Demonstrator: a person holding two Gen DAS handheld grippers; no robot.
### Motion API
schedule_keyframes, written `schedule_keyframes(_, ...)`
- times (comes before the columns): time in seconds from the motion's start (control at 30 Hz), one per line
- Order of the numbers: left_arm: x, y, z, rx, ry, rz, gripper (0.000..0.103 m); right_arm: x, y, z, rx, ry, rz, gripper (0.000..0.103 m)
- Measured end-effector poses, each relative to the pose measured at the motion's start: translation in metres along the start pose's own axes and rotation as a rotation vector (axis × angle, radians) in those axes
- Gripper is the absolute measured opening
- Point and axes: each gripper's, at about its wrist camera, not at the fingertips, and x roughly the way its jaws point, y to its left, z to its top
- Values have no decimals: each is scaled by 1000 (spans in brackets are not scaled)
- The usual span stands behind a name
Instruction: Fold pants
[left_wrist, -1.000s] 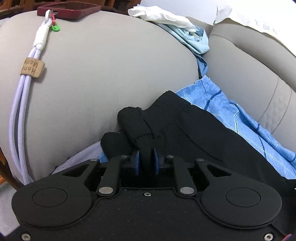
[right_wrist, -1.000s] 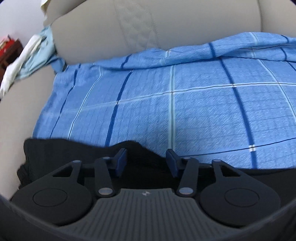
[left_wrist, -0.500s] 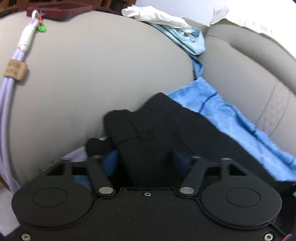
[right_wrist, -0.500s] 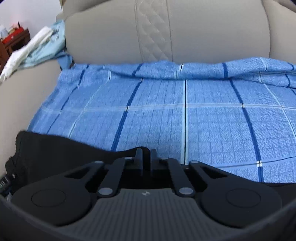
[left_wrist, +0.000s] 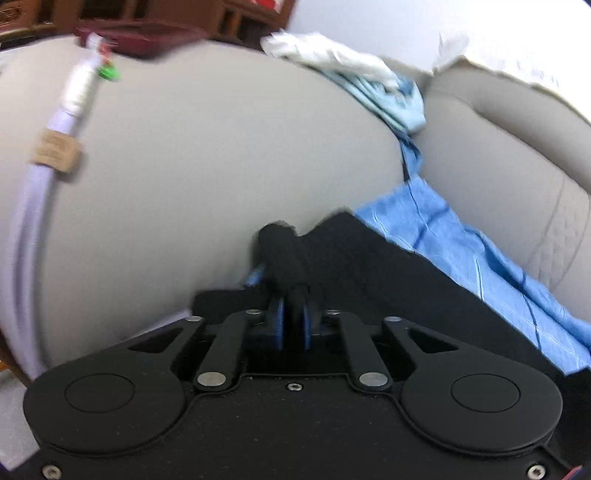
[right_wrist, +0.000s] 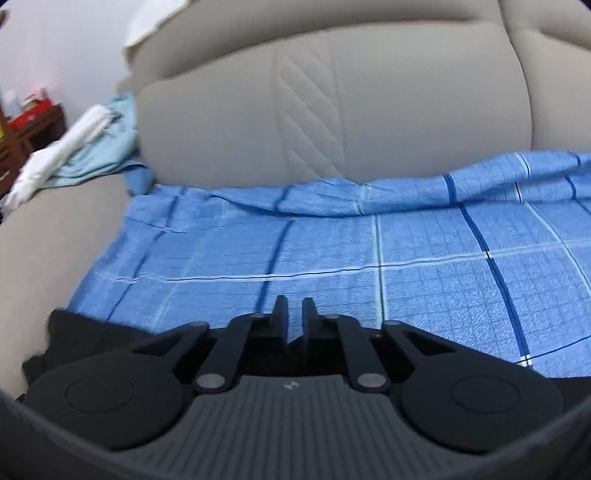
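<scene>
The black pants (left_wrist: 369, 273) lie on a blue checked sheet (left_wrist: 480, 258) over a beige sofa seat. My left gripper (left_wrist: 293, 314) is shut on a bunched roll of the pants near the sofa arm. In the right wrist view my right gripper (right_wrist: 294, 317) is shut on the pants' black edge (right_wrist: 295, 343), lifted above the blue sheet (right_wrist: 369, 258). More of the pants (right_wrist: 74, 332) shows at the lower left.
The beige sofa arm (left_wrist: 203, 166) rises to the left with a lilac strap (left_wrist: 55, 155) and a dark red phone case (left_wrist: 140, 33) on it. White and light-blue clothes (left_wrist: 351, 70) lie at the arm's far end. The sofa backrest (right_wrist: 314, 110) stands behind.
My left gripper opened half a second ago and has shut again on the bunched pants. My right gripper went from open to shut on the pants edge and has lifted.
</scene>
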Motion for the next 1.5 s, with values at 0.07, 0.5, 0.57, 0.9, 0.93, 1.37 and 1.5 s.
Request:
schedule_keyframes(0.07,-15,5,2,-18,-39,-24,9,-15,7,-9,-51,-36,-1,44)
schedule_keyframes(0.5,-32,19,-18,105,-21,46,10,-100,-28,-118,-314,-124,-83,77)
schedule_keyframes(0.57,-31,15,-20,121,-23,60,11,-109,-58,-128,-284,-107,-155,78)
schedule_keyframes(0.9,-22,-5,-20,94,-21,138,20,-197,-293,-149,249,-170,-630,91)
schedule_keyframes(0.93,-22,-8,-19,90,-31,145,29,-209,-315,-151,319,-183,-693,91)
schedule_keyframes(1.37,-79,-92,-28,287,-158,-120,48,-267,-410,-143,416,-249,-803,97)
schedule_keyframes(1.5,-93,-139,-42,392,-47,-366,29,-239,-433,-124,344,-202,-795,97)
